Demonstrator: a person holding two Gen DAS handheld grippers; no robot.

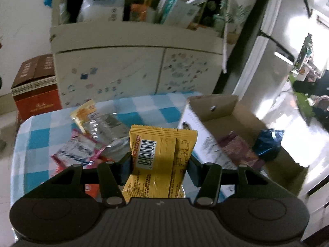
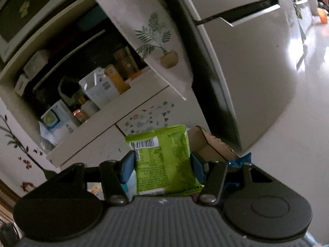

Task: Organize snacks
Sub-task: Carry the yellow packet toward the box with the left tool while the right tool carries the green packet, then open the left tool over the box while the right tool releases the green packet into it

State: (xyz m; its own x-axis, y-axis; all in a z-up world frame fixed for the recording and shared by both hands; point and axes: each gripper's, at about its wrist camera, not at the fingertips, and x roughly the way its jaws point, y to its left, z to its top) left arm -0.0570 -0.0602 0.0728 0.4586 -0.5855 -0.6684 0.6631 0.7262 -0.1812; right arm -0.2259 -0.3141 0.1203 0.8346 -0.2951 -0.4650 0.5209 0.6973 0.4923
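My left gripper (image 1: 160,164) is shut on a yellow snack packet (image 1: 162,156) with a barcode, held upright above the blue-checked table (image 1: 37,140). To its right stands an open cardboard box (image 1: 232,113) holding a purple packet (image 1: 238,150) and a blue packet (image 1: 267,144). In the right wrist view, my right gripper (image 2: 163,164) is shut on a green snack packet (image 2: 164,160), raised and tilted. The cardboard box (image 2: 207,144) corner and the blue packet (image 2: 240,160) show just behind its right finger.
On the table lie a pink-and-white packet (image 1: 78,152), a clear wrapper (image 1: 107,129) and a yellow-orange packet (image 1: 84,111). Behind stands a cream cabinet (image 1: 133,70) with a cluttered open shelf. A red-brown carton (image 1: 37,90) sits at left. A white refrigerator (image 2: 257,72) rises at right.
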